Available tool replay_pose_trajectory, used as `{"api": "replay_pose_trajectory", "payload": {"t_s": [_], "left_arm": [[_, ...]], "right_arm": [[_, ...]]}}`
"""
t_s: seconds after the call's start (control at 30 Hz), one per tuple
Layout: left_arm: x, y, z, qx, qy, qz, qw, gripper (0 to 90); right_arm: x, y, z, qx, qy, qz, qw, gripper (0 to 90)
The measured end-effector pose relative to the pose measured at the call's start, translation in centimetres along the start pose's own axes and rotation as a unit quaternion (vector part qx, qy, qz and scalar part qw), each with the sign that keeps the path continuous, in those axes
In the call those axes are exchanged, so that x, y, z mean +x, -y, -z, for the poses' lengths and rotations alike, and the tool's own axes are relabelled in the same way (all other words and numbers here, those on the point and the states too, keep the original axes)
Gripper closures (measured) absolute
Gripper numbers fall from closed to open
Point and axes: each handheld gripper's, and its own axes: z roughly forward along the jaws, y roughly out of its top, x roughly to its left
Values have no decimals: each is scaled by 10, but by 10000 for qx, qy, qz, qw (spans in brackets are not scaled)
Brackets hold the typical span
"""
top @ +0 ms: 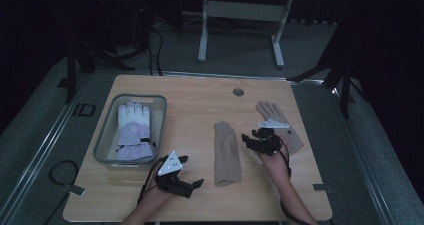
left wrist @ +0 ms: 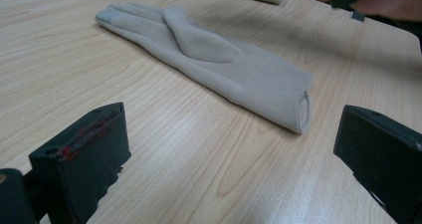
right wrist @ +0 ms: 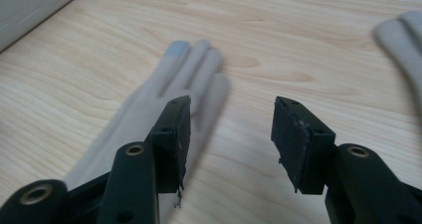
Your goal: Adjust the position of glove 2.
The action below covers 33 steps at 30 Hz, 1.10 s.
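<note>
The left gripper (top: 192, 170) hovers low near the front edge of the desk (top: 200, 97), jaws spread wide with nothing between them, aimed at the cuff end of the middle beige glove (top: 227, 152). The right gripper (top: 255, 141) sits just right of that glove, its jaws likewise parted and empty; in the right gripper view its left jaw covers part of the glove's palm, so the thumb there is hard to make out.

The middle beige glove lies flat in the centre of the desk, its long axis running front to back, fingers pointing away from the person and the open cuff toward them. In the left gripper view the thumb is folded across the palm and one fingertip carries a grey patch.

A second beige glove (top: 277, 122) lies further right, fingers also pointing away, partly hidden under the right gripper and hand. At the left a grey bin (top: 107, 130) holds a white and lilac winter glove (top: 134, 130), fingers pointing away.
</note>
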Motion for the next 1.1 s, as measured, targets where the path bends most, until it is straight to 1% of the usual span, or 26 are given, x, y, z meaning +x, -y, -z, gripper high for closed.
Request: {"api": "replay_pose_trajectory", "payload": {"t_s": [0.03,0.07,0.1,0.13,0.17,0.2,0.27,0.3,0.33,0.37,0.4,0.43,0.47,0.5,0.57,0.7,0.73,0.83,0.87,0.9,0.93,0.97,1.1], "left_arm": [[0,0,0,4,-2,4,10000,10],[0,0,0,28,-6,11,10000,10],[0,1,0,38,-3,8,10000,10],[0,1,0,34,1,10,10000,10],[0,1,0,51,0,16,10000,10],[0,1,-1,52,1,14,10000,10],[1,1,-1,44,4,30,10000,9],[1,1,-1,41,8,31,10000,10],[1,1,-1,39,6,32,10000,10],[1,1,-1,48,12,36,10000,10],[1,1,-1,47,13,35,10000,10],[1,1,-1,45,12,30,10000,10],[1,1,-1,49,18,36,10000,10],[1,1,-1,49,23,37,10000,10],[1,1,-1,52,30,38,10000,10],[0,1,-1,43,46,29,10000,10],[0,1,-1,38,50,32,10000,9],[0,0,-1,32,58,27,10000,10],[0,0,-1,36,54,28,10000,10],[0,0,-1,23,61,29,10000,10],[0,0,0,11,46,25,10000,10],[0,0,0,11,46,25,10000,9],[1,0,1,-42,20,28,10000,9]], "right_arm": [[0,0,0,0,0,0,10000,495],[-4,-1,2,-8,49,46,10000,495],[-17,-2,7,-24,67,82,9999,493],[-17,-2,7,-24,67,82,9999,493],[-27,-3,11,-18,134,114,9998,493],[-27,-3,11,-18,134,114,9998,493],[-37,-3,15,0,166,99,9998,496],[-47,-3,17,36,219,107,9997,504],[-47,-3,17,36,219,107,9997,504],[-51,-3,18,38,204,101,9997,505],[-60,-3,19,29,263,73,9996,512],[-60,-3,19,29,263,73,9996,512],[-69,-4,20,21,299,14,9995,515],[-69,-4,20,21,299,14,9995,515],[-76,-5,21,22,321,9,9995,515],[-92,-8,20,35,430,21,9991,518],[-96,-8,19,64,419,-2,9991,518],[-106,-10,15,118,457,43,9989,517],[-113,-10,12,139,452,14,9989,518],[-113,-10,12,139,452,14,9989,518],[-119,-10,9,187,466,6,9987,521],[-119,-10,9,187,466,6,9987,521],[-131,-10,2,270,547,-15,9981,521]]}}
